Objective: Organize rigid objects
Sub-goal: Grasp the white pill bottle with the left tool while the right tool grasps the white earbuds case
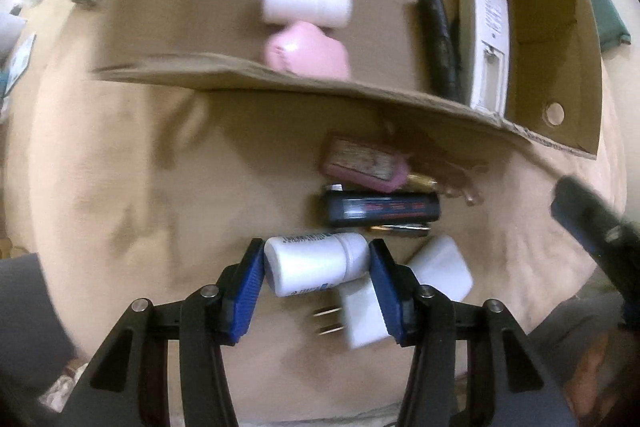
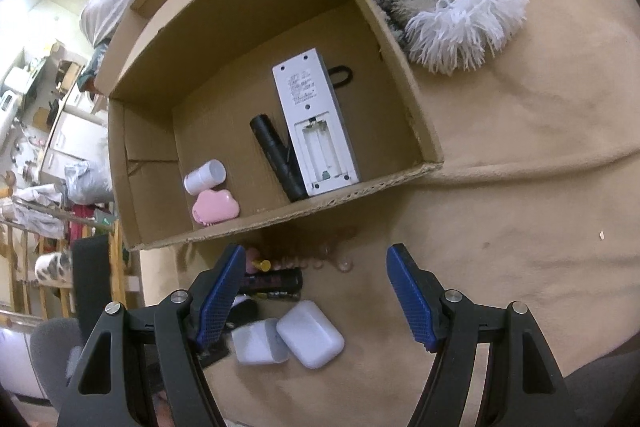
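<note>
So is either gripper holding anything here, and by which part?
The left gripper grips the white plastic roll-on bottle lying on its side, pads on its base and cap ends. The right gripper is open, holding nothing.

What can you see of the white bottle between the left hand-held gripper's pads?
The white bottle is a small, smooth, plastic-looking roll-on type with a rounded cap end and blue print along its body. It lies on its side on the tan blanket, crosswise between the blue pads of the left hand-held gripper, which meet both its ends. It partly overlaps a white plug adapter.
</note>
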A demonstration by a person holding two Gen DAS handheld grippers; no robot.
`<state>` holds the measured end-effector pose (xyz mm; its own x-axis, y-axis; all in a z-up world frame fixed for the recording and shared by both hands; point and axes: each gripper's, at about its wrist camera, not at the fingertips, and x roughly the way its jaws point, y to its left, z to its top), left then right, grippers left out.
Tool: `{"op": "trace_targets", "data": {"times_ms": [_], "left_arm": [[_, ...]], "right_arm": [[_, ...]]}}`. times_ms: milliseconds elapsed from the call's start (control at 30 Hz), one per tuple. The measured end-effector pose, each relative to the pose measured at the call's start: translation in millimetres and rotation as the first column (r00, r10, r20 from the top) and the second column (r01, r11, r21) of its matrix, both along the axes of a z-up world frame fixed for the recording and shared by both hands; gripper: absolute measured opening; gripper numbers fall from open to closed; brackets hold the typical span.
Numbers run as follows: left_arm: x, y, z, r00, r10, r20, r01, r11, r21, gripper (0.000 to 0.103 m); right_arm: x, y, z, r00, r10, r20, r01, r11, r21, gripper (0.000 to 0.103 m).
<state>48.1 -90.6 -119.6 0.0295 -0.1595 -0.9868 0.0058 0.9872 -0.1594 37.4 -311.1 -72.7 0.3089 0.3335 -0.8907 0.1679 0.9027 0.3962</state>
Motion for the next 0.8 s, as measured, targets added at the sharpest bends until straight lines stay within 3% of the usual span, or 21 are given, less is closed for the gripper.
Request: {"op": "trace_targets", "data": {"times_ms": [200,400,600,667,800], "left_arm": [[-3,35,30,0.998,-0.011,0.061,0.008,0.999,0.046,0.048],[-9,70,48,0.996,0.029,0.085,-0.032,0.999,0.028,0.048],[-11,78,48,0.992,0.082,0.099,-0.082,0.997,0.000,0.048],[-11,79,50,0.991,0.078,0.109,-0.079,0.997,0.007,0.048],[-10,70,47,0.991,0.068,0.111,-0.069,0.998,0.004,0.048]], "right_arm": [[-2,34,-23,0.978,0.176,-0.116,-0.189,0.975,-0.118,0.077],[-15,77,-42,0.913,0.353,-0.205,-0.400,0.875,-0.275,0.077],[-25,106,-62,0.848,0.453,-0.274,-0.526,0.777,-0.345,0.077],[-25,110,-65,0.844,0.462,-0.273,-0.535,0.768,-0.353,0.076],[-19,109,-67,0.854,0.446,-0.267,-0.516,0.789,-0.333,0.076]]}}
